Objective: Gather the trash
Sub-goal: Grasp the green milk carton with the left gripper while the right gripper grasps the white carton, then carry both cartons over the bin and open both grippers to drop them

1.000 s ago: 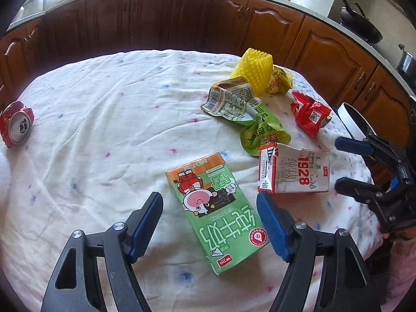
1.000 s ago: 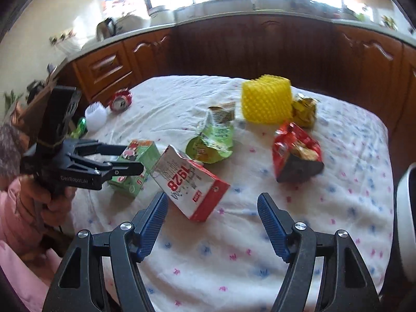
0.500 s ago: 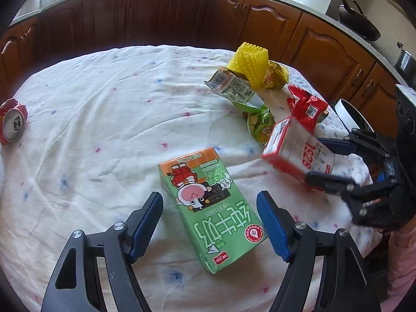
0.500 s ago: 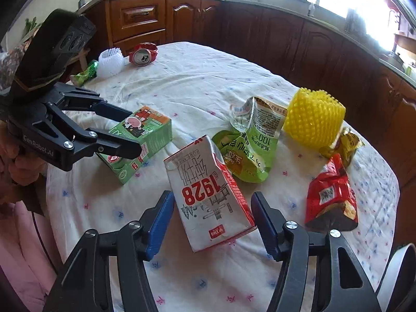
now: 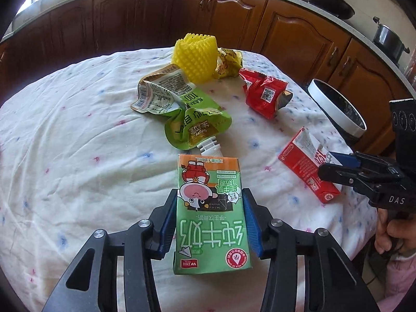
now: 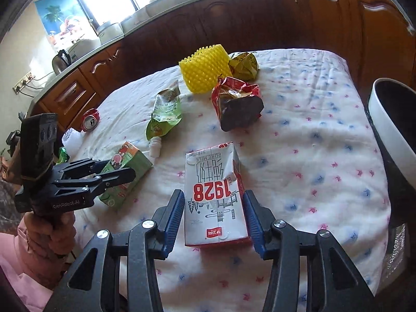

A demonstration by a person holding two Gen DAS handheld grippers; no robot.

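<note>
Closing on the green milk carton (image 5: 212, 215), the left gripper (image 5: 210, 219) has a blue pad against each long side of it; the carton lies flat on the tablecloth (image 5: 78, 140). The right gripper (image 6: 214, 218) brackets the white-and-red "1928" milk carton (image 6: 213, 197) the same way, narrow, pads at both sides, although the left-hand pad's contact is hard to confirm from this angle. That carton's top is torn open; its contents cannot be seen.

Farther along the table lie a crumpled green spout pouch (image 5: 193, 119), a yellow foam fruit net (image 5: 196, 61), a yellow wrapper (image 5: 228, 61) touching the net, and a red snack bag (image 6: 238, 104) whose open mouth shows a dark interior. A crushed red can (image 6: 91, 122) sits near the table's far left edge.

Beside the table on the right stands a white-rimmed bin (image 6: 387, 127) with a dark liner; nothing is visible inside it.
</note>
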